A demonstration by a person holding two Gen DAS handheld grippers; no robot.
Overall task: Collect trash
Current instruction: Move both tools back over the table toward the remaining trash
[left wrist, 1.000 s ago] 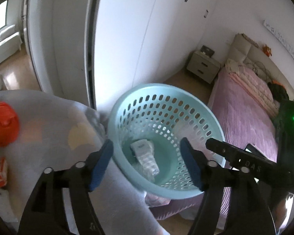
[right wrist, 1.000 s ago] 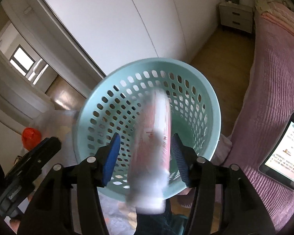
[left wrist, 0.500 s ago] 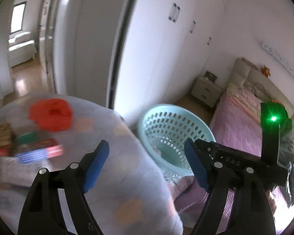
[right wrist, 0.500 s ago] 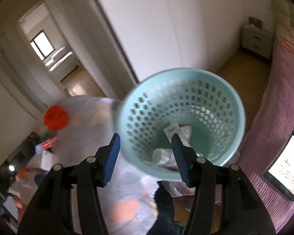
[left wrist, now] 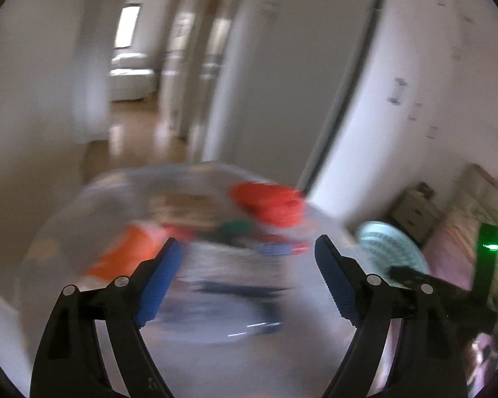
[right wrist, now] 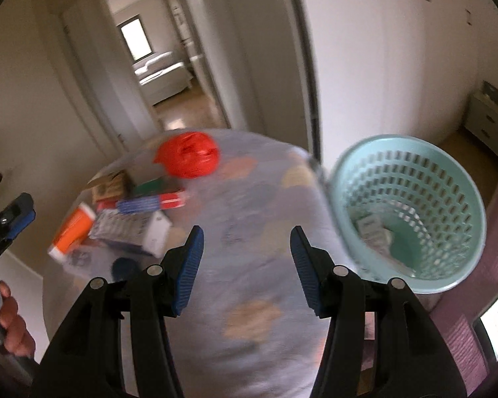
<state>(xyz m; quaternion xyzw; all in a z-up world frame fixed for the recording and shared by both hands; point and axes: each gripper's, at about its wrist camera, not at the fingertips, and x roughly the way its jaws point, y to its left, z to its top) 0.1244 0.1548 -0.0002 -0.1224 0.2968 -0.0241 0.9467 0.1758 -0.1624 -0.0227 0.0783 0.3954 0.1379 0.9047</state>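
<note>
Hovering over counter, right claw wide apart, holding nothing. Left claw wide apart too. Trash pile near; basket beside counter.

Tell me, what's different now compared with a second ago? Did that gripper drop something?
Yes. A second ago the right gripper held a pink-and-white packet over the basket; now it is open and empty, and packets lie in the basket. Both grippers have swung left, away from the basket toward the clutter on the table. The left gripper stayed open and empty; the red bag stayed put.
</note>
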